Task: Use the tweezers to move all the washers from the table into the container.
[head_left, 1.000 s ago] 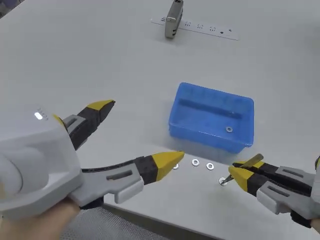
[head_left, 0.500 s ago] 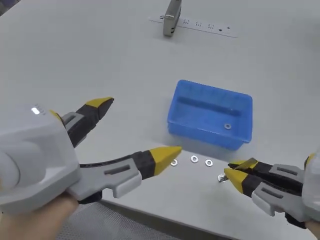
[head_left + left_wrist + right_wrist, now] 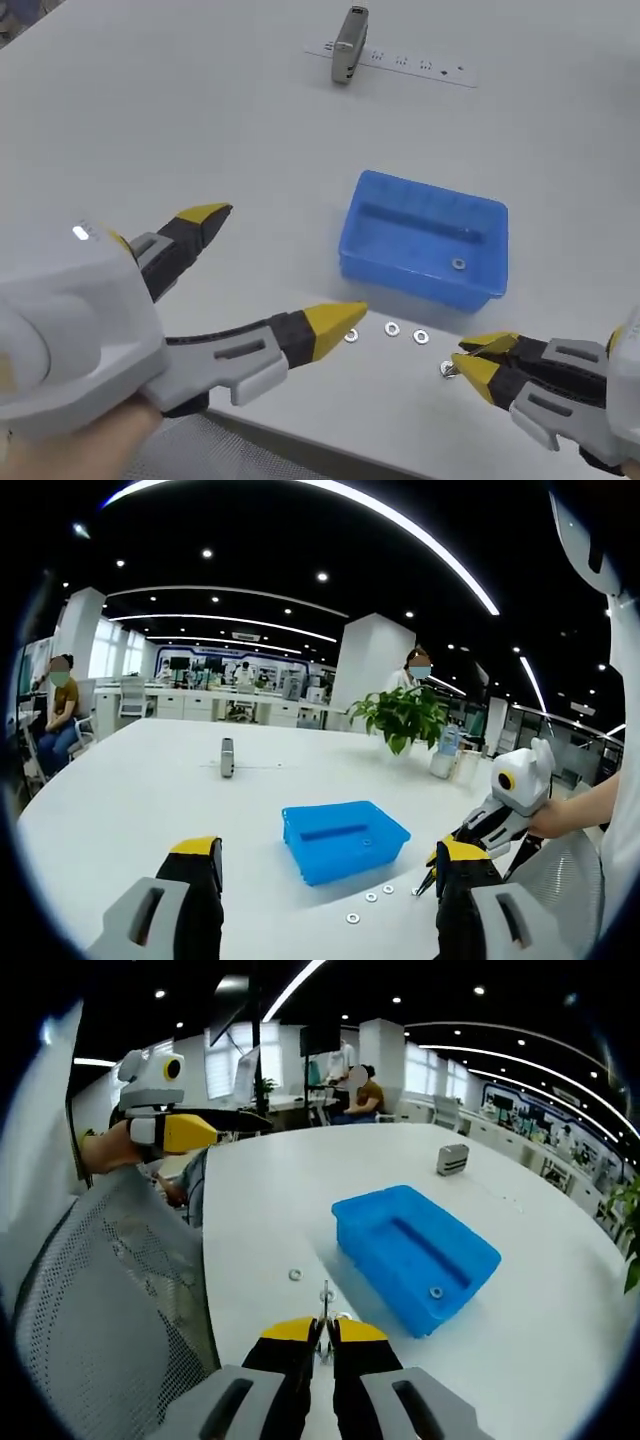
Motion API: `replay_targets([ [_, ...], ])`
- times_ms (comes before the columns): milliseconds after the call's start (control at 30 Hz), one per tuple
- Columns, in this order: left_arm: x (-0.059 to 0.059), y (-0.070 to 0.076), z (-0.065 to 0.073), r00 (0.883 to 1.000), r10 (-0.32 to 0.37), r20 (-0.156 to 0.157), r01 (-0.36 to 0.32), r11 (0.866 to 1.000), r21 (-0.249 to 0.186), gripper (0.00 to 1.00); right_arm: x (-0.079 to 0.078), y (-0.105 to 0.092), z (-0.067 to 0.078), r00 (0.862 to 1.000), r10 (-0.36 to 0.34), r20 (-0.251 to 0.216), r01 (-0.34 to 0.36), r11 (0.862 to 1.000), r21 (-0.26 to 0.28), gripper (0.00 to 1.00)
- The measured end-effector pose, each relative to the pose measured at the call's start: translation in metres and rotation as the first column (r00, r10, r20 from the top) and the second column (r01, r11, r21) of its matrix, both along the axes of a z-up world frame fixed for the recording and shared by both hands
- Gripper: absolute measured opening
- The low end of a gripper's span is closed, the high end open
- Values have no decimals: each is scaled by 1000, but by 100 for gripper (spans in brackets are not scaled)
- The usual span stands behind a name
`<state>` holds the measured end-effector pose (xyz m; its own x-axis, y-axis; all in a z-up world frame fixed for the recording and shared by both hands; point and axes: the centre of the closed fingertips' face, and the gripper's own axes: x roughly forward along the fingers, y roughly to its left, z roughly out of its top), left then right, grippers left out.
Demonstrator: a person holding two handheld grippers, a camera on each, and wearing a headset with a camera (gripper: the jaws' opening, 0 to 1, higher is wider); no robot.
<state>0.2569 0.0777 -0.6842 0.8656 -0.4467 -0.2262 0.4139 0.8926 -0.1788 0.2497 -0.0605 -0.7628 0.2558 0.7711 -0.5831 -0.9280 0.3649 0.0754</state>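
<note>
A blue container (image 3: 425, 250) stands on the white table with one washer (image 3: 458, 264) inside it. Three washers (image 3: 392, 329) lie in a row in front of it, and another washer (image 3: 447, 371) lies to their right. My right gripper (image 3: 478, 358) is shut on thin metal tweezers (image 3: 325, 1305), whose tip is at that rightmost washer; I cannot tell whether it grips it. My left gripper (image 3: 272, 267) hovers open to the left of the container, holding nothing. In the left gripper view the container (image 3: 345, 838) lies ahead between the open jaws.
A white power strip (image 3: 410, 60) with a grey adapter (image 3: 348, 45) lies at the far side of the table. The table's near edge (image 3: 300, 440) runs just below the washers, with a mesh chair (image 3: 120, 1290) beside it. People sit at desks far behind.
The right gripper has drawn back slightly toward the near edge with the tweezers still in it. The left gripper stays open in about the same place.
</note>
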Motion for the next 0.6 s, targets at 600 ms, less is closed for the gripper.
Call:
replay_targets([
  [600, 0, -1, -2, 1000, -9, -7, 9, 1000, 4, 89, 44, 0, 51, 992, -108, 59, 104, 992, 69, 3],
])
